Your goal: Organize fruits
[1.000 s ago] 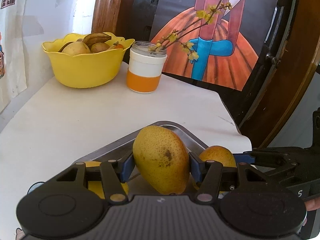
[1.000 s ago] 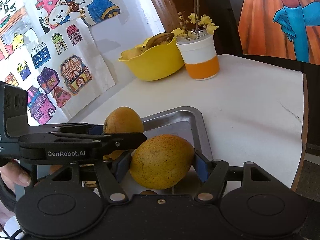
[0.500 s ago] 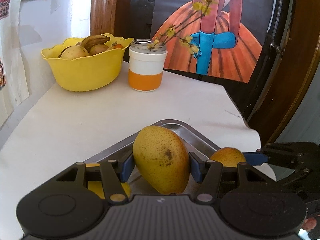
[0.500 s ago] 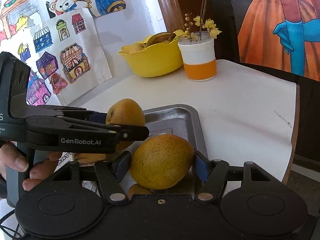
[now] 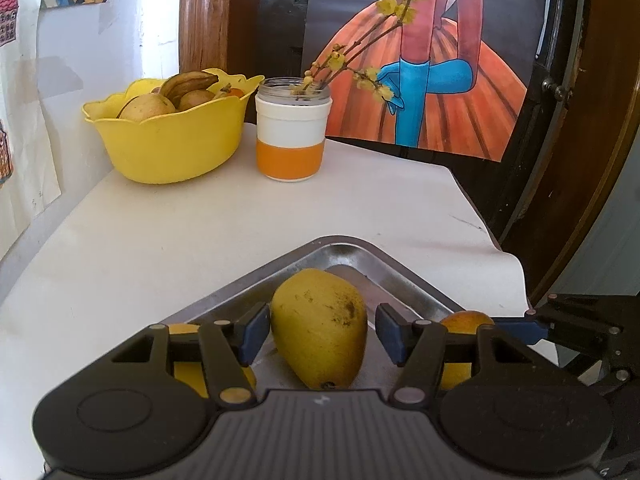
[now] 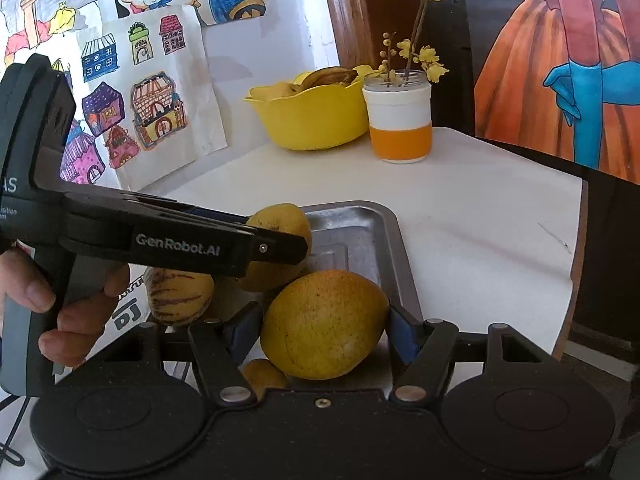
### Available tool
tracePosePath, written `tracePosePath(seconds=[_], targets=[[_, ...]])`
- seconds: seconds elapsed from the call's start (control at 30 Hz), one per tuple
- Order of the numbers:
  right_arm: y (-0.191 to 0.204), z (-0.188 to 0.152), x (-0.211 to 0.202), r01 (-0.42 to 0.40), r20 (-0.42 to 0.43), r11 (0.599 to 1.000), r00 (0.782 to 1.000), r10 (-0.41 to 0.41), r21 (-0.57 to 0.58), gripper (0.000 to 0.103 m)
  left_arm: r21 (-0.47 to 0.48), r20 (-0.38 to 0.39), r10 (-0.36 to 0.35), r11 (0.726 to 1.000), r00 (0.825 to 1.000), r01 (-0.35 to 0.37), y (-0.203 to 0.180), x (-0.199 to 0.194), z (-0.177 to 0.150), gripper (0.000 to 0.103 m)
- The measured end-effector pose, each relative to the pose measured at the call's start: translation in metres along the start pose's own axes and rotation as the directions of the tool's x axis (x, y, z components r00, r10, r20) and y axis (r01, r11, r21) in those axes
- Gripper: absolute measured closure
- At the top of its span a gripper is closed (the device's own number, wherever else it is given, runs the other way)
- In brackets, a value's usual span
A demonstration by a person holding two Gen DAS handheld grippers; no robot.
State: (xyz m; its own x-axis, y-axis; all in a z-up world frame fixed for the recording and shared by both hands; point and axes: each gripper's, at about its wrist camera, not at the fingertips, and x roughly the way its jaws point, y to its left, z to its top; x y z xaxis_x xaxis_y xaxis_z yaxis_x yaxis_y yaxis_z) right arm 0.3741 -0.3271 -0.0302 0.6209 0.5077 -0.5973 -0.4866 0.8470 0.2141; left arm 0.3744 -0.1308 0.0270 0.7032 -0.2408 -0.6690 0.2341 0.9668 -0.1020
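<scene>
Left gripper (image 5: 322,330): the jaws are opening. The speckled pear (image 5: 320,330) between them now shows a gap to the pad on either side, where a second ago both pads pressed it. It rests on the metal tray (image 5: 404,276) on its own, so this fruit reads as released and set down.

Right gripper (image 6: 324,328): the jaws remain clenched on the round pear (image 6: 324,324), both pads in contact as before. This fruit is low over the tray's near end; whether it bears on the tray cannot be told.

Beyond the right jaws, a striped fruit (image 6: 178,296) lies to their left. Far beyond both jaw sets stands the yellow bowl (image 5: 172,148) with more fruit, just beside the flower jar (image 5: 292,140). Judgement: one placement complete, one pending.
</scene>
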Motion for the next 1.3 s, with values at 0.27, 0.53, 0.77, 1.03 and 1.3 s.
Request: tracePosePath(seconds=[0.27, 0.53, 0.77, 1.03, 1.3], targets=[[0.008, -0.002, -0.019, 0.033, 0.075, 0.999, 0.997, -0.031, -0.025, 0.025, -0.035, 0.034, -0.014, 0.999, 0.999, 0.015, 0.001, -0.016, -0.003, 0.025], [0.022, -0.014, -0.031, 0.078, 0.124, 0.996, 0.990, -0.072, -0.038, 0.016, -0.079, 0.099, -0.014, 0.997, 0.995, 0.022, 0.002, -0.042, -0.006, 0.007], [0.035, -0.027, -0.046, 0.130, 0.200, 0.992, 0.972, -0.125, -0.009, 0.004, -0.133, 0.158, 0.018, 0.991, 0.987, 0.003, 0.008, -0.065, -0.018, 0.001], [0.050, -0.035, -0.067, 0.164, 0.251, 0.987, 0.955, -0.158, -0.002, 0.001, -0.170, 0.213, 0.074, 0.985, 0.974, -0.037, 0.013, -0.096, -0.034, 0.001], [0.063, -0.043, -0.088, 0.166, 0.268, 0.986, 0.949, -0.166, 0.023, 0.001, -0.209, 0.228, 0.102, 0.976, 0.968, -0.053, 0.020, -0.126, -0.054, 0.001]])
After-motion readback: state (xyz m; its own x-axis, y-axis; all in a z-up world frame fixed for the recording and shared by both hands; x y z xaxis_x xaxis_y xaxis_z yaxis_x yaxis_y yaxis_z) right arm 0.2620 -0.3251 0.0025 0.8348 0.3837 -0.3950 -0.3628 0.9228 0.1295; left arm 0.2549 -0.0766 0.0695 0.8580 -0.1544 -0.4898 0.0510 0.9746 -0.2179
